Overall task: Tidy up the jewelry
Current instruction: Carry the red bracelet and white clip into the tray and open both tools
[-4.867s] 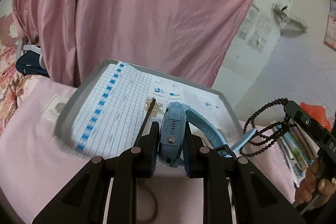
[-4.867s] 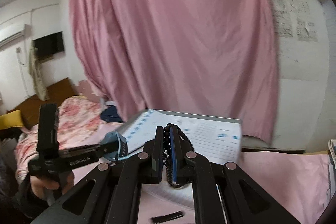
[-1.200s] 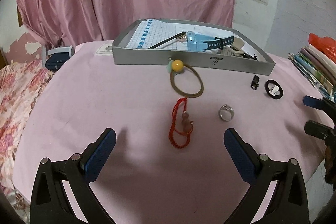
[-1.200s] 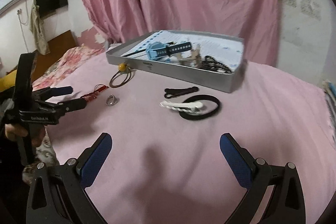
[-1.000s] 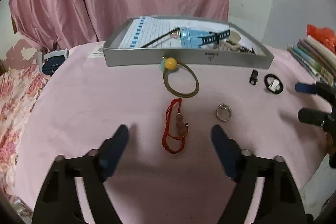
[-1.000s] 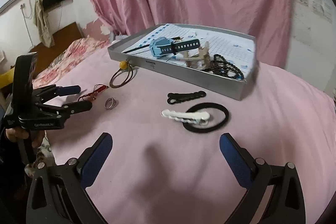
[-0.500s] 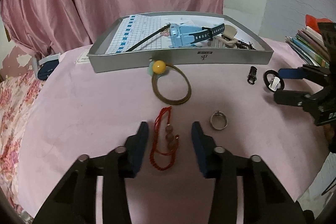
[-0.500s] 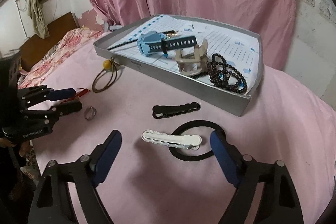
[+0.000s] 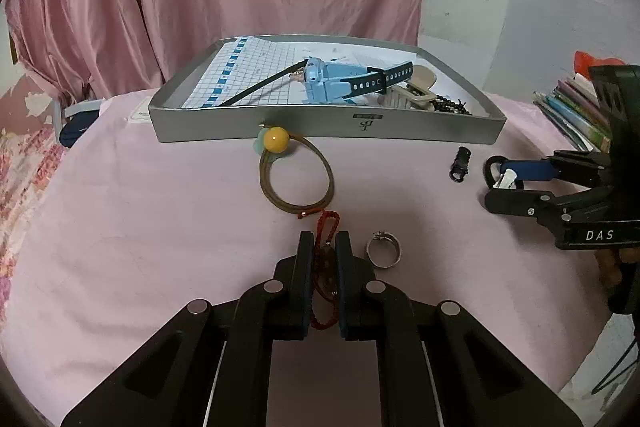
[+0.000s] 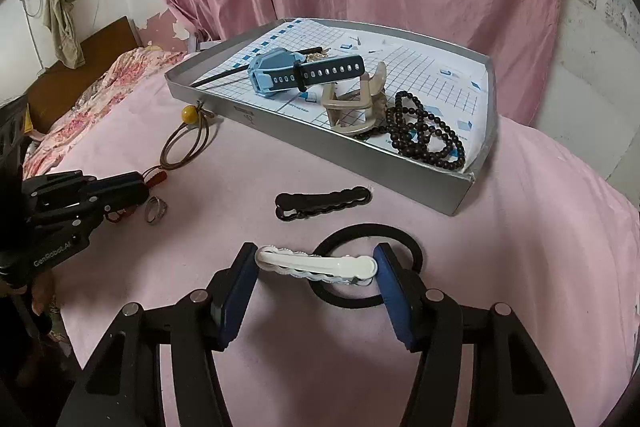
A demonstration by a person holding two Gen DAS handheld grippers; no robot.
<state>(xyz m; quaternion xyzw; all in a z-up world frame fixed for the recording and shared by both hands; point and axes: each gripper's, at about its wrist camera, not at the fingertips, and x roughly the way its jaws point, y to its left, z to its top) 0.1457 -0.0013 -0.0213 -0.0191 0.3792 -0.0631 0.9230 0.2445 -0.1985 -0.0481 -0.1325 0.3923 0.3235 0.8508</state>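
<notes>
On the pink-covered table, the left gripper has its two black fingers pinched nearly together around a red braided cord bracelet with brownish beads, which lies flat on the cloth, one loop poking out ahead of the fingertips and another trailing back between them. Just to its right sits a silver metal ring, not touching the gripper.

Further ahead there's a brown elastic hair tie with a yellow ball and pale green bead, the ball end right up against the front wall of the shallow grey metal tray. Inside the tray, which is lined with blue-grid paper: a light blue watch with a dark navy strap, a thin black stick lying under the watch, a beige plastic claw clip and a string of dark round beads bunched in the near right corner.

The right gripper is spread wide, its blue pads bracketing a white scalloped hair clip end to end. Can't tell if the pads are actually touching it or just beside it. The clip lies across a black elastic hair band. A black wavy hair clip lies between that and the tray, apart from both.
</notes>
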